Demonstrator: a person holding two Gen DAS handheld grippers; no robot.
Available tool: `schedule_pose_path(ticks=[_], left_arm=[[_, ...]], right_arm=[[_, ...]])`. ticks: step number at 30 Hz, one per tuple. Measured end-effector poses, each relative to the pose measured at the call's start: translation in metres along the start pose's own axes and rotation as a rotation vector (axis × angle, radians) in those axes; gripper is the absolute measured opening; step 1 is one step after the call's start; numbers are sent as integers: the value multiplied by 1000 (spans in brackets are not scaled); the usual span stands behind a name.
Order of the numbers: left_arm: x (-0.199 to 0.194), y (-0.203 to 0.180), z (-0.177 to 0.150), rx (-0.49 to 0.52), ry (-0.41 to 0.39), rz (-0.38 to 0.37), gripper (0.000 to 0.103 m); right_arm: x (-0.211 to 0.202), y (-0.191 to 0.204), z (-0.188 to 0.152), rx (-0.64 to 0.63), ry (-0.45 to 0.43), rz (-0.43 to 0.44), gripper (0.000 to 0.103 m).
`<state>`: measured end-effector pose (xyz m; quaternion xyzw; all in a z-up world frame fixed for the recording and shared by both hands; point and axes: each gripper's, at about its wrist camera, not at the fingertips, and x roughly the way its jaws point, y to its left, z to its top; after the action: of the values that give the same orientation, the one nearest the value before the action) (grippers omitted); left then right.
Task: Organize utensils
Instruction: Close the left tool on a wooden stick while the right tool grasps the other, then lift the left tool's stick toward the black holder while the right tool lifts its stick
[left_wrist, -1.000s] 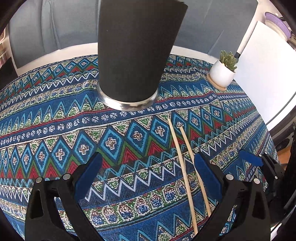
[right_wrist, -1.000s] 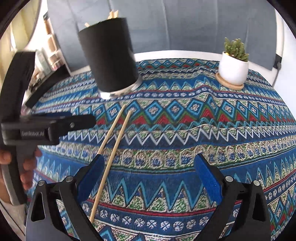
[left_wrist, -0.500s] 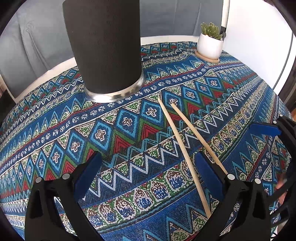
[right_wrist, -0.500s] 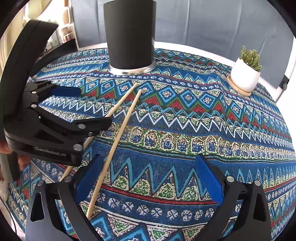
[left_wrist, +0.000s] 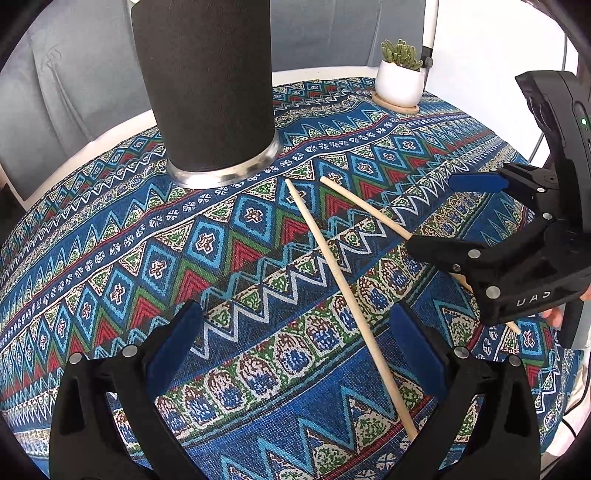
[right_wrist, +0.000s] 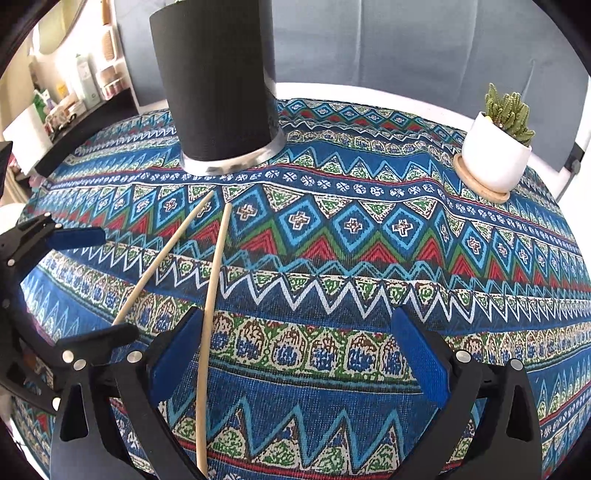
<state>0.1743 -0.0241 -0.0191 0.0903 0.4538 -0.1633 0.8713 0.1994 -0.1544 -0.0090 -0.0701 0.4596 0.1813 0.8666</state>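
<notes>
Chopsticks (left_wrist: 345, 291) (right_wrist: 212, 291) lay loose on the patterned cloth (left_wrist: 229, 266) (right_wrist: 369, 251) covering the worktop, their far tips close together just short of the black holder (left_wrist: 210, 88) (right_wrist: 218, 85), the near ends splayed apart. The left gripper (left_wrist: 295, 350) (right_wrist: 85, 284) hovered with fingers spread wide, one stick running between them. The right gripper (right_wrist: 295, 362) (left_wrist: 443, 210) also had its fingers spread, empty (its lower finger (left_wrist: 439, 251) crossed over the other stick). A potted cactus (left_wrist: 400, 77) (right_wrist: 498, 147) stood on a wooden coaster well apart at the far edge.
</notes>
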Motion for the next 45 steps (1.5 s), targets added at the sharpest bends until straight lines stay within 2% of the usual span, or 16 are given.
schedule_pose_path(ticks=[7,10,12,14,15,16,18,19,21,23,27,29,32,38,45], left_arm=[[0,-1,2,-8,0,8,98],[-2,-1,0,-21,-4,17,95],[-5,1,-3,-30,-7,25,90],[-11,2,-9,-41,-11,36,83],[-14,3,-11,-47,-12,39,77],[-17,4,-14,-53,-15,44,73],[-24,6,-18,-52,-15,47,52],[-27,10,-21,-61,-13,49,44],[-33,20,-25,-86,-7,62,14],[-36,31,-28,-131,8,45,5],[-41,40,-32,-161,29,29,5],[-43,46,-32,-201,51,-3,5],[-46,54,-32,-235,70,-7,5],[-61,67,-31,-266,56,18,5],[-95,79,-20,-292,-4,33,5]], right_arm=[[4,0,1,4,0,0,97],[2,3,-1,-6,-1,-11,94],[-3,5,-5,-32,0,4,82],[-14,7,-9,-85,3,40,36],[-19,8,-12,-97,9,47,24],[-22,8,-15,-104,18,43,6],[-27,7,-19,-121,33,24,5],[-29,6,-21,-122,37,22,4],[-32,-2,-23,-87,46,31,4],[-34,-8,-26,-54,56,47,4],[-40,-16,-32,-31,70,70,4],[-46,-19,-35,-24,57,77,4],[-55,-27,-36,-12,44,79,4],[-76,-39,-30,19,1,64,5],[-108,-47,-8,37,-72,54,5]])
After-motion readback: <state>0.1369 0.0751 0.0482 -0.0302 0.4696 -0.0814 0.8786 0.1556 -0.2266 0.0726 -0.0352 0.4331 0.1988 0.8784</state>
